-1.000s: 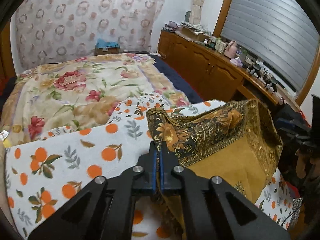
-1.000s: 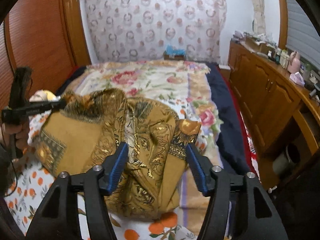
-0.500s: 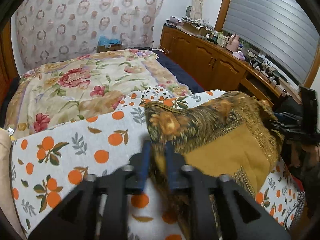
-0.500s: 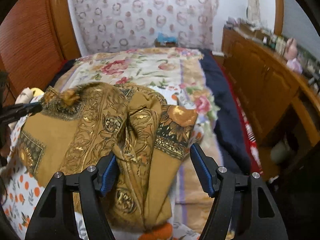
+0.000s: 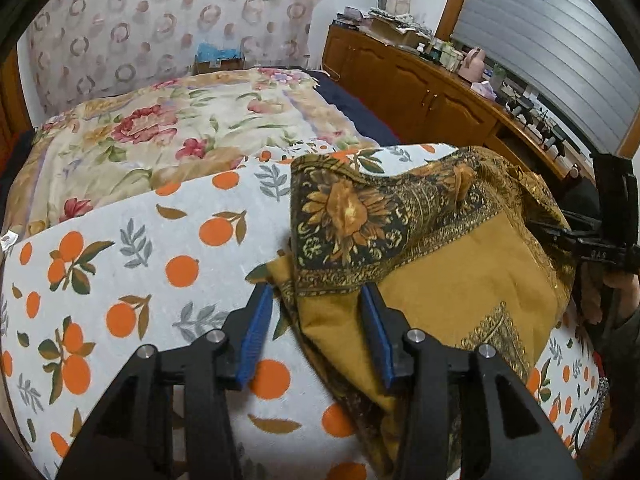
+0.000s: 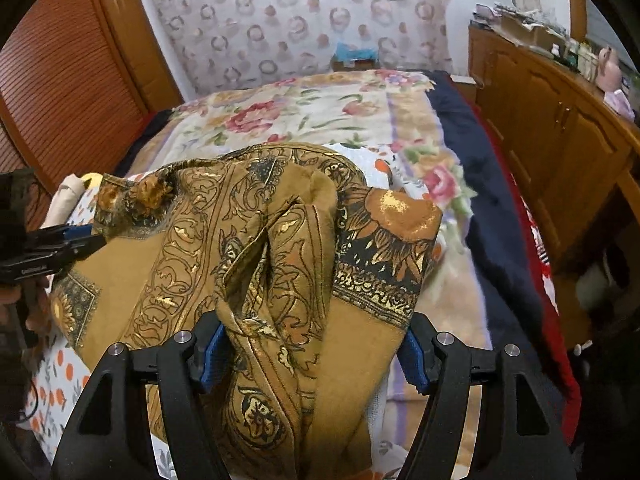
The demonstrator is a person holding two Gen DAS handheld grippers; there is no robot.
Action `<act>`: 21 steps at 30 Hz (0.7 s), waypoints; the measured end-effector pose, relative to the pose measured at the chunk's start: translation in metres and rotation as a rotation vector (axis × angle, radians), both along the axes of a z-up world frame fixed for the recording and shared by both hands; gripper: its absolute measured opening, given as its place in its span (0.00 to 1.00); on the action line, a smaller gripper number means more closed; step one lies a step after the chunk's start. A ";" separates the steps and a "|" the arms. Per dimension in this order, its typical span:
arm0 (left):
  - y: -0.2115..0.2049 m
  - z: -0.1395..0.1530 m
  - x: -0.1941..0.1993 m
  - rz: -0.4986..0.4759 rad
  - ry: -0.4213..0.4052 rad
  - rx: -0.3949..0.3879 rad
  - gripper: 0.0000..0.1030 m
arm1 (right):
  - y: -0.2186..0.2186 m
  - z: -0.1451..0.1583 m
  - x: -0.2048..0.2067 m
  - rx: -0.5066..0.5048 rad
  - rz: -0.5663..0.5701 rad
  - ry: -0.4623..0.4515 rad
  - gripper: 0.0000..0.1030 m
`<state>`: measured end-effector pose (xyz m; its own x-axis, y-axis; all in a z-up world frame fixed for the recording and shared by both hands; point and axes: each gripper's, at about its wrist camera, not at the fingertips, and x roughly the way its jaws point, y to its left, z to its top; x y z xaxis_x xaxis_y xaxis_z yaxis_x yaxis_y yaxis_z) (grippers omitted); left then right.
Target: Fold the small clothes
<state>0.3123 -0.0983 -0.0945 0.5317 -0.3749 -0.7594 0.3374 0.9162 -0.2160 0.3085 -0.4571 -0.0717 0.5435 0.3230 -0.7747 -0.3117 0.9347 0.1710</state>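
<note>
Mustard-gold patterned cloth (image 5: 460, 264) lying crumpled on a white sheet with orange-fruit print (image 5: 132, 264), on top of the bed, in front of a floral blanket (image 5: 168, 136). Dark sunflower border of the cloth folded over the plain gold middle.

Left gripper (image 5: 316, 328): jaws opening, blue pads apart, near edge of the cloth between them; left pad clear of the fabric, right pad just beside it, with no visible pressing. Pointing down at the near left corner of the cloth.

Right gripper (image 6: 316, 350): jaws standing wide, a thick bunched fold of the same cloth (image 6: 280, 264) between the blue pads. Fabric filling most of the gap and covering the pad faces; real pinching impossible to tell from here. Seen also at the far right edge of the left wrist view, at the cloth's other side.

Wooden cabinet (image 6: 560, 128) along the right wall, with small cluttered items on top.
</note>
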 end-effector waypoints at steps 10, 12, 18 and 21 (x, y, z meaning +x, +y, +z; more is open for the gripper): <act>0.012 0.017 0.006 -0.044 0.035 -0.164 0.02 | 0.022 0.009 -0.014 -0.028 0.100 -0.045 0.13; 0.017 0.030 -0.002 -0.048 0.009 -0.189 0.02 | 0.028 0.016 -0.020 -0.043 0.105 -0.075 0.10; 0.025 0.065 -0.034 -0.077 -0.090 -0.184 0.02 | 0.048 0.046 -0.040 -0.024 0.118 -0.186 0.09; 0.039 0.086 -0.053 -0.069 -0.156 -0.190 0.02 | 0.069 0.062 -0.051 -0.017 0.153 -0.237 0.08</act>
